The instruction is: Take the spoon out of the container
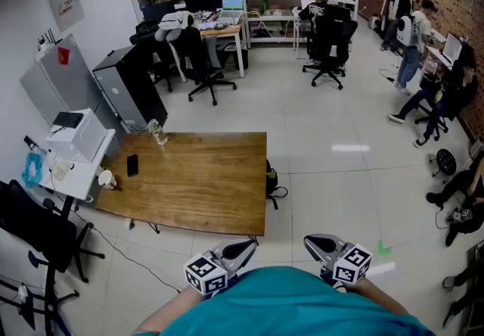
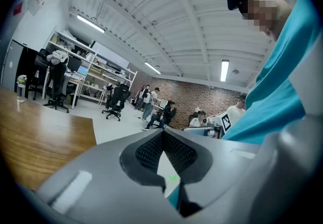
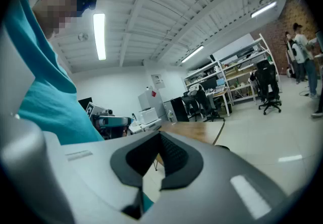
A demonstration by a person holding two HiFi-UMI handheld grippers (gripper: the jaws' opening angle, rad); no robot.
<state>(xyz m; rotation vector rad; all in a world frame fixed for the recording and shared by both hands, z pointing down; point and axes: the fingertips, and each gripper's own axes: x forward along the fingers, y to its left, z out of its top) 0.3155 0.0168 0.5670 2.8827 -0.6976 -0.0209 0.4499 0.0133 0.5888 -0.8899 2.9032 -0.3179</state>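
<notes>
Both grippers are held close to my teal-shirted chest, short of the wooden table (image 1: 197, 183). My left gripper (image 1: 246, 245) is shut with nothing between its fingers, and its pads meet tip to tip in the left gripper view (image 2: 162, 132). My right gripper (image 1: 311, 242) also looks shut and empty (image 3: 159, 134). On the table's far left corner stands a small clear container (image 1: 157, 131). It is too small for me to make out a spoon in it. A dark phone (image 1: 132, 165) and a white cup (image 1: 106, 178) lie near the table's left edge.
A white side table with a printer (image 1: 76, 134) stands left of the wooden table, with a black office chair (image 1: 34, 228) in front of it. A dark bag (image 1: 271, 175) sits at the table's right edge. Seated and standing people (image 1: 412, 47) are far right.
</notes>
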